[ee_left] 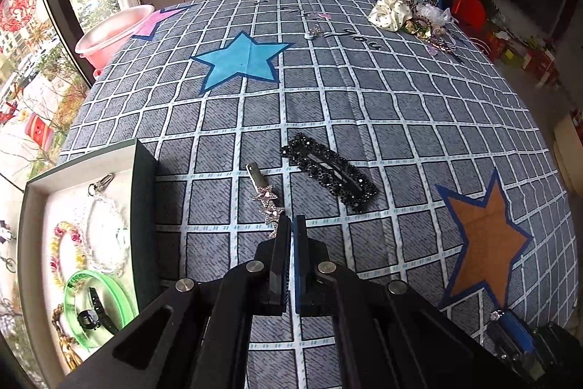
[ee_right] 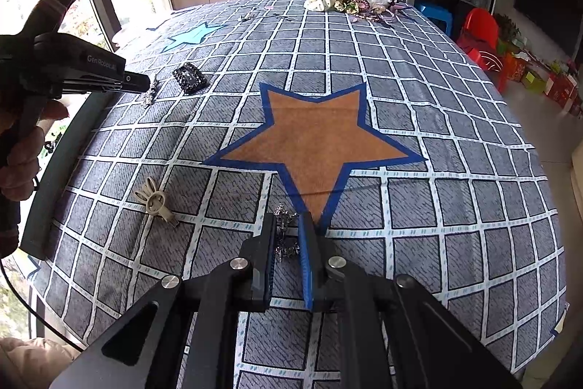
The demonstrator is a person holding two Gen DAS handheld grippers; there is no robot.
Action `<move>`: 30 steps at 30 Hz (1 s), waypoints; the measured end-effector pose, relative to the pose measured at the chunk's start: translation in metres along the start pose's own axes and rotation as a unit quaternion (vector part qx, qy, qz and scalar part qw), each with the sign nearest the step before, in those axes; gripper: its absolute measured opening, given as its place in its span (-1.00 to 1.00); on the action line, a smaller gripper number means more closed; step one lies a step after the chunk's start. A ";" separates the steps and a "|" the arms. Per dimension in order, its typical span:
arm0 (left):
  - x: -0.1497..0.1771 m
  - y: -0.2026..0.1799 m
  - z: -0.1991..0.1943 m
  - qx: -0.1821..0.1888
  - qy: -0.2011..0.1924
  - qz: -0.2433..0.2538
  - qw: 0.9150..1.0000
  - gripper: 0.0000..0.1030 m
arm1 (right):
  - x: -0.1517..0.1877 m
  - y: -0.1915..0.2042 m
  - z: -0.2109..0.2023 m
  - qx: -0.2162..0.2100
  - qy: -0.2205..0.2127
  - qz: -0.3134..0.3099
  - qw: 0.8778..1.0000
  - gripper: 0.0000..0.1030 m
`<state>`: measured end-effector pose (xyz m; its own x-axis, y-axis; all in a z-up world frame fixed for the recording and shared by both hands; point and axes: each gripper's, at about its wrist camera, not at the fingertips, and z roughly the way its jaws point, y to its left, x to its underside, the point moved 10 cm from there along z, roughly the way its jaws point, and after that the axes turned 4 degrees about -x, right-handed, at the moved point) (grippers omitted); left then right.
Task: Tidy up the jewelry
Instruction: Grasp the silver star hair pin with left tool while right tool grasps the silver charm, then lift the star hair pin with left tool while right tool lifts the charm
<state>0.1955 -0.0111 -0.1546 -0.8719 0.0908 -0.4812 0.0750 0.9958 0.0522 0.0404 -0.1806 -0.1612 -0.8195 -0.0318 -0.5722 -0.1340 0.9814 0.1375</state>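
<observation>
My left gripper [ee_left: 291, 221] is shut on the near end of a silver star hair clip [ee_left: 264, 197], which lies on the checked cloth. It also shows in the right wrist view [ee_right: 150, 93]. A black beaded hair clip [ee_left: 329, 175] lies just right of it. My right gripper [ee_right: 289, 219] has its jaws partly open around a silver chain piece [ee_right: 283, 232] on the cloth, near the orange star. The jewelry tray [ee_left: 29, 203] at my left holds bracelets, a green bangle [ee_left: 96, 305] and a black ring.
A beige bunny hair clip [ee_right: 155, 201] lies left of my right gripper. A pile of scrunchies and hair ties [ee_left: 411, 15] sits at the far right of the table. A small silver piece [ee_left: 315, 31] lies far back. A pink basin [ee_left: 113, 35] stands beyond the left edge.
</observation>
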 end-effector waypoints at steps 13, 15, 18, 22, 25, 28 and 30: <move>-0.019 -0.002 0.023 -0.040 -0.015 0.022 0.999 0.88 | 0.000 -0.001 -0.001 -0.008 0.000 0.009 1.000 -0.75; -0.017 0.001 0.031 -0.044 -0.003 0.020 0.999 0.74 | 0.000 -0.002 -0.001 -0.009 0.000 0.010 1.000 -0.75; -0.014 0.007 0.039 -0.036 0.008 0.003 0.999 0.68 | 0.000 -0.002 -0.001 -0.010 -0.001 0.009 1.000 -0.75; -0.013 0.012 0.042 -0.014 0.013 -0.019 1.000 0.51 | 0.001 -0.001 -0.001 -0.006 -0.001 0.005 1.000 -0.75; -0.017 0.008 0.040 -0.007 0.004 -0.010 1.000 0.04 | 0.000 -0.001 -0.001 -0.002 0.000 0.002 1.000 -0.75; -0.018 0.000 0.037 0.007 0.000 0.006 1.000 -0.63 | -0.001 0.001 0.000 0.005 0.002 -0.004 1.000 -0.75; -0.016 -0.004 0.035 0.012 -0.001 0.012 1.000 -0.66 | 0.000 0.001 0.000 0.007 0.001 -0.003 1.000 -0.75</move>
<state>0.2267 -0.0164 -0.1779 -0.8691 0.1150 -0.4812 0.1081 0.9932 0.0420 0.0403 -0.1796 -0.1607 -0.8197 -0.0385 -0.5715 -0.1310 0.9839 0.1216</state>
